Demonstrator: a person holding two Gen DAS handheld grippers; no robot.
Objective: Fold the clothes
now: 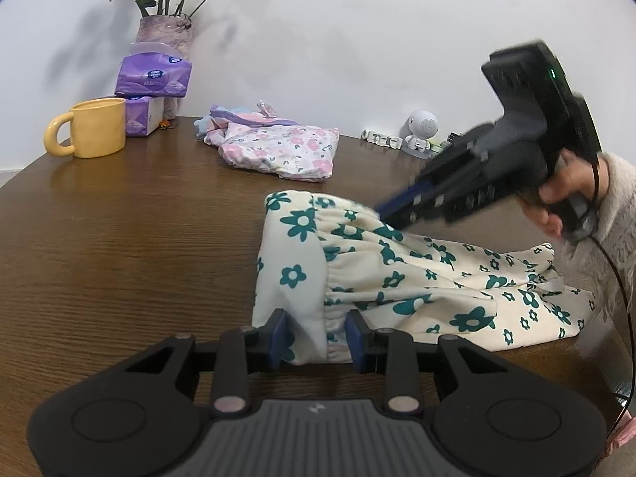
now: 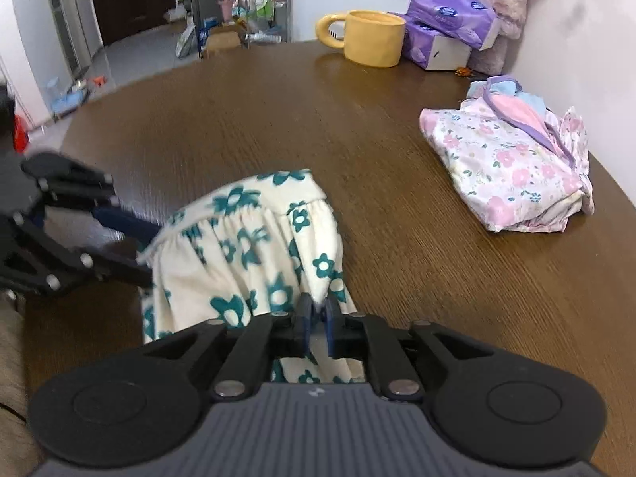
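A cream garment with teal flowers (image 1: pixel 397 278) (image 2: pixel 246 246) lies bunched on the brown wooden table (image 1: pixel 139 238), its gathered elastic waistband lifted. My left gripper (image 1: pixel 317 334) is shut on a thick fold of its near edge, and fabric fills the gap between the blue pads. It shows at the left of the right wrist view, left gripper (image 2: pixel 145 246) reaching into the cloth. My right gripper (image 2: pixel 318 320) has its fingers nearly together on a thin edge of the same garment. From the left wrist view the right gripper (image 1: pixel 383 214) meets the waistband, held by a person's hand (image 1: pixel 564 194).
A folded pink floral garment (image 1: pixel 282 147) (image 2: pixel 505 167) lies farther back on the table. A yellow mug (image 1: pixel 95 127) (image 2: pixel 373 37), purple tissue packs (image 1: pixel 153 77) (image 2: pixel 449 20) and a vase of flowers (image 1: pixel 165 31) stand near the wall. A small white figure (image 1: pixel 421 127) sits at the table's back edge.
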